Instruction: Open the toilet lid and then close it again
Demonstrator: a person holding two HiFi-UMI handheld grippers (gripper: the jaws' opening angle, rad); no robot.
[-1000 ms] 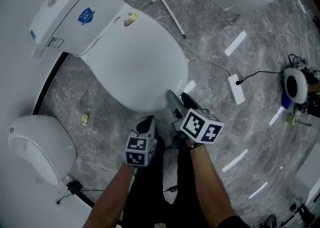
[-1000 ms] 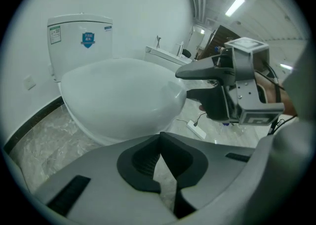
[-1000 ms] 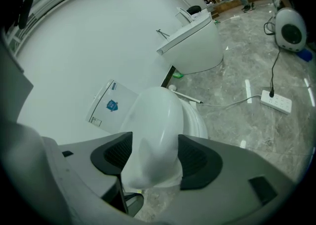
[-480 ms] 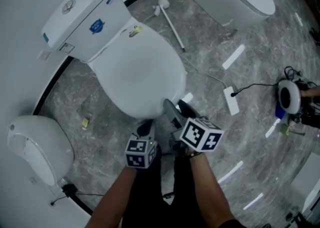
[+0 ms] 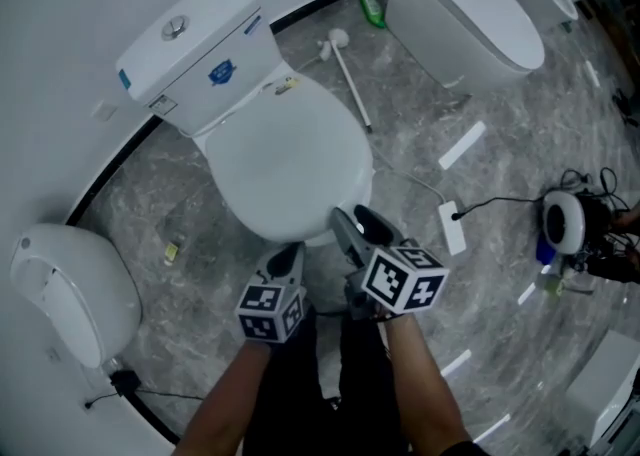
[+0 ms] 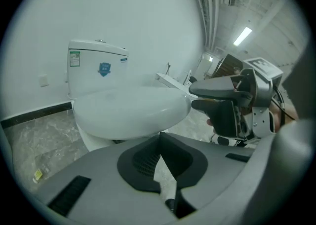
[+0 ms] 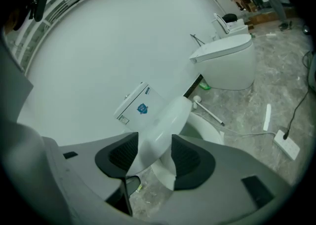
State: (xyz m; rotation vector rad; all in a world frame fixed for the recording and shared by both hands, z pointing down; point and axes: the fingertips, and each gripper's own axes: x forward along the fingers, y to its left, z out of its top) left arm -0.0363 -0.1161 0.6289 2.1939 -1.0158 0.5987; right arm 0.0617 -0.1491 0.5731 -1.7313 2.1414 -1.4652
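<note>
- The white toilet lid [image 5: 290,164] looks like smooth moulded plastic, glossy enough to catch soft highlights.
- The white rectangular cistern [image 5: 190,39] has a glazed ceramic sheen; its round flush button [image 5: 175,27] shines like polished metal.
- The grey veined floor [image 5: 150,214] reads as marble-look stone, smooth and faintly reflective.
- The left gripper [image 6: 159,142] has a matt grey plastic shell; its black pads [image 6: 143,162] are finely ribbed and dull.
- The white wall [image 6: 123,12] is flat, matt and unmarked.

Toilet lid [image 5: 290,169]: white, glossy, oval, hinged at the tank [image 5: 195,39] end. Front edge tipped up off the bowl [image 7: 212,132], only partly open, rear low at the hinge.
</note>
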